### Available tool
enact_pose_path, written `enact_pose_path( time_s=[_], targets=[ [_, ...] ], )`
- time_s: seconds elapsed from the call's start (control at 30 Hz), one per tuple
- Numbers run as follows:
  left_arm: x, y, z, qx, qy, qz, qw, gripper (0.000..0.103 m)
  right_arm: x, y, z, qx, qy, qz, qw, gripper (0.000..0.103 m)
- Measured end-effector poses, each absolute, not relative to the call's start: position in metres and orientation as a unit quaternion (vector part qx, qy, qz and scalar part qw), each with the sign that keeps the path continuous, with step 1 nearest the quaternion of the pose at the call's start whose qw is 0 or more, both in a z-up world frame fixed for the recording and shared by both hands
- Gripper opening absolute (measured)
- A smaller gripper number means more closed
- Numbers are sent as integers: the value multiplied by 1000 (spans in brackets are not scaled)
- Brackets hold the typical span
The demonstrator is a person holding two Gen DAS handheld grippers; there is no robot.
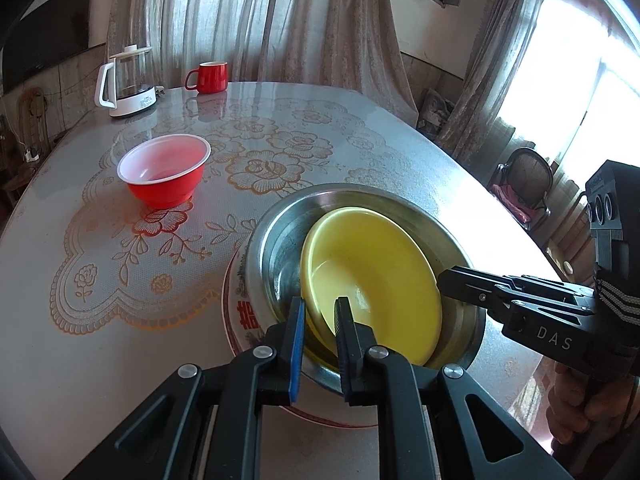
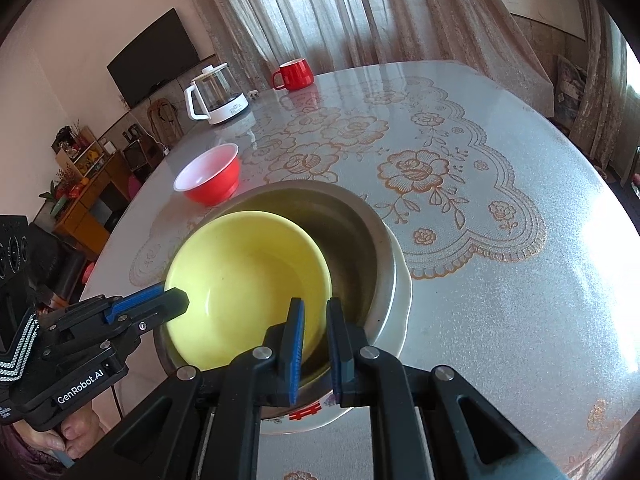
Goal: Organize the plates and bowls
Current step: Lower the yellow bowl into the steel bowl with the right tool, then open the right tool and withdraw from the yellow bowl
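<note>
A yellow bowl sits tilted inside a steel bowl, which rests on a white plate with red marks near the table's front edge. My left gripper straddles the yellow bowl's near rim, its jaws narrowly parted around it. My right gripper straddles the rim on the other side in the same way. Each gripper also shows in the other's view: the left gripper and the right gripper. The yellow bowl, steel bowl and plate show in the right wrist view. A red bowl with a white inside stands apart to the left.
A glass kettle on a white base and a red mug stand at the table's far edge. The table has a lace-patterned cover. A chair stands off the right side. Curtains hang behind.
</note>
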State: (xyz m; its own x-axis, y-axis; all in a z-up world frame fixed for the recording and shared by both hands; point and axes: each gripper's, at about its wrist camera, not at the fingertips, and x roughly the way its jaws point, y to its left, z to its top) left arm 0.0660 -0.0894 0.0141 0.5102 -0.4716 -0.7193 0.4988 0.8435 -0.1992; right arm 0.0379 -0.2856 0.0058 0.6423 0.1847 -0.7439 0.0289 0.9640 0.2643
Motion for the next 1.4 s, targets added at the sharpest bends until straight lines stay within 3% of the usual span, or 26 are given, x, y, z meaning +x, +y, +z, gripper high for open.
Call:
enact_pose_path(
  time_s=[0.13,0.53,0.77,1.03,1.2,1.4],
  targets=[
    [63,-92,14,23,406,-278,870,15,37,-284,7,126,417,42,899,16],
    [64,-90,15,17,405,-278,871,19,25,-289,16,138,379,42,914,19],
    [66,-73,23,-21,394,-281,875,31,14,-316,25,185,345,7,920,22],
    [73,-58,17,-29,400,-253,881,31,17,-329,5,208,370,-12,905,22],
    [64,-68,13,-2,399,-270,876,31,20,-317,2,188,376,7,907,13],
    [61,-66,11,-3,399,-278,874,31,17,-314,4,178,379,8,908,13]
  ],
)
